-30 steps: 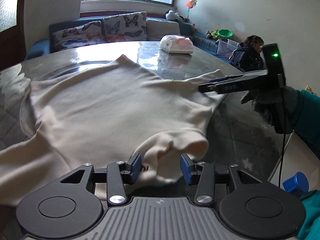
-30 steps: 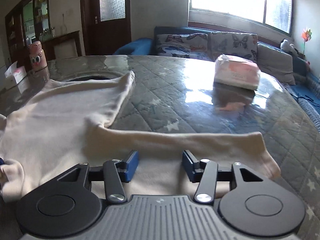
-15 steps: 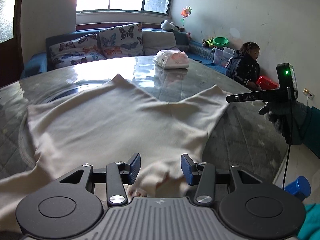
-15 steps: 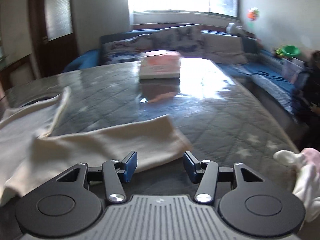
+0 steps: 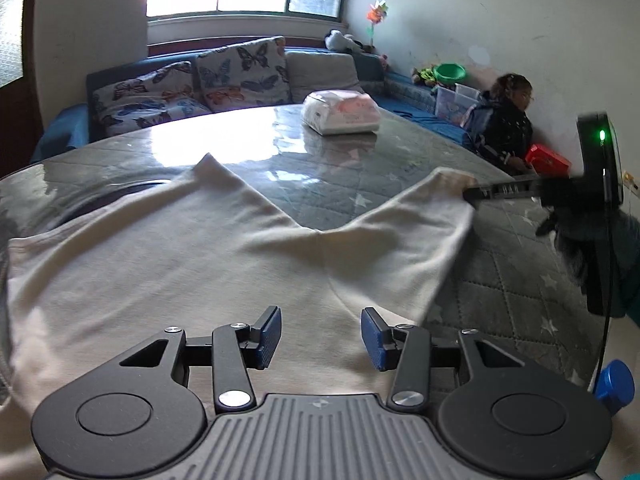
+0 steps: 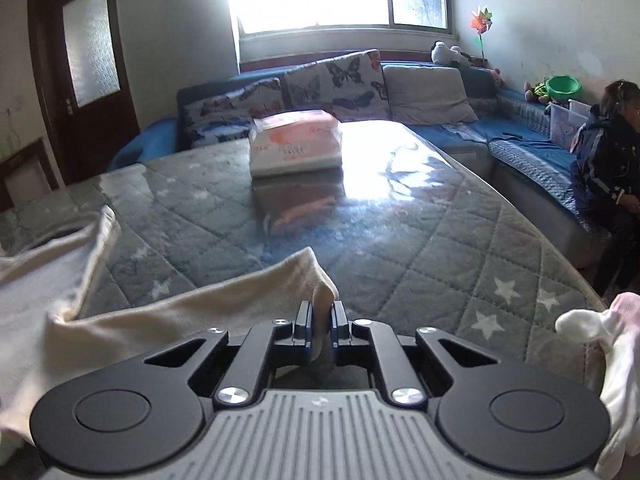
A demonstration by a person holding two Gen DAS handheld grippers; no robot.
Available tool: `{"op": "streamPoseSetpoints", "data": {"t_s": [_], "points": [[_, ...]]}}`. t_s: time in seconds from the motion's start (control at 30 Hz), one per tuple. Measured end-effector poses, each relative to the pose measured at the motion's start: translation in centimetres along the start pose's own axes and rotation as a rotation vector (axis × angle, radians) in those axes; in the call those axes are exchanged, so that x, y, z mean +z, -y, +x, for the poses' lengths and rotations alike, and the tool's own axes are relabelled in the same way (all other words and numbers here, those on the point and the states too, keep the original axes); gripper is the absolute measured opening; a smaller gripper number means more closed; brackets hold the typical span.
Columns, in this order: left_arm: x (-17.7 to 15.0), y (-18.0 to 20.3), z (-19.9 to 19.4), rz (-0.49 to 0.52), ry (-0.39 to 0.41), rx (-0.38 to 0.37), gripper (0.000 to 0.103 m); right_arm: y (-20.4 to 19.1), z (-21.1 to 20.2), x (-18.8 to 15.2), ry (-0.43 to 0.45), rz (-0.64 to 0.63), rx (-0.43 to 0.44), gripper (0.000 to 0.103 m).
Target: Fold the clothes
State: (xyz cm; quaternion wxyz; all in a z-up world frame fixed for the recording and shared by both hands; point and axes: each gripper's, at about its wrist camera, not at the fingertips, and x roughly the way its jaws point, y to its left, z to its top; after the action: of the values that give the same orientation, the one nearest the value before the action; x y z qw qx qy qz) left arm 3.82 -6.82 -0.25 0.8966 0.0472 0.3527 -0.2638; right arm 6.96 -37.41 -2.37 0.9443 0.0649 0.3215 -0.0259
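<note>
Right gripper [image 6: 320, 320]: your jaws pinch the sleeve [image 6: 312, 272] end.
Left gripper [image 5: 319, 332]: yours, jaws apart over the sweater [image 5: 168, 248].

surface: glossy table [image 5: 520, 264] with grey quilted star-print cover | on it: cream garment [image 5: 192, 264] spread flat over near side, one sleeve reaching toward right edge | far side: white-and-pink plastic-wrapped pack [image 5: 341, 113], well apart from garment

Beyond the cream garment [image 5: 224, 256], the table [image 6: 420, 240] lies bare; only a wrapped packet [image 6: 296, 142] stands at its far end.
</note>
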Motion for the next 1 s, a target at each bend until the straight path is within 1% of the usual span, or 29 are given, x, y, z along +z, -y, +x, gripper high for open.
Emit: {"op": "streamPoseSetpoints", "data": {"t_s": [0.07, 0.17, 0.27, 0.43, 0.5, 0.57, 0.7, 0.83, 1.0], "points": [[-0.1, 0.5, 0.5, 0.010, -0.010, -0.009, 0.048, -0.1, -0.4, 0.6, 0.013, 0.010, 0.021, 0.007], [-0.3, 0.9, 1.2, 0.021, -0.022, -0.003, 0.048, -0.6, -1.8, 2.0, 0.046, 0.034, 0.083, 0.007], [-0.4, 0.9, 1.1, 0.015, -0.013, -0.002, 0.050, -2.1, -4.1, 3.9, 0.101, 0.017, 0.159, 0.007], [-0.7, -0.5, -1.3, -0.042, 0.037, 0.004, 0.054, -6.6, -7.7, 6.5, 0.167, -0.069, 0.297, 0.007], [-1.4, -1.8, -2.8, -0.072, 0.054, 0.032, 0.055, -8.3, -8.5, 7.1, 0.178, -0.100, 0.341, 0.007], [-2.1, -3.1, -4.4, -0.102, 0.070, 0.065, 0.055, -11.0, -9.3, 7.3, 0.184, -0.148, 0.404, 0.007], [-3.6, -5.8, -7.4, -0.163, 0.100, 0.129, 0.056, -15.6, -9.6, 6.8, 0.165, -0.220, 0.503, 0.007], [-5.3, -8.7, -10.2, -0.233, 0.126, 0.204, 0.058, -21.0, -8.7, 4.7, 0.098, -0.301, 0.593, 0.007], [-7.2, -11.4, -12.5, -0.308, 0.139, 0.268, 0.058, -26.5, -7.6, 0.9, -0.007, -0.386, 0.651, 0.007]]}}
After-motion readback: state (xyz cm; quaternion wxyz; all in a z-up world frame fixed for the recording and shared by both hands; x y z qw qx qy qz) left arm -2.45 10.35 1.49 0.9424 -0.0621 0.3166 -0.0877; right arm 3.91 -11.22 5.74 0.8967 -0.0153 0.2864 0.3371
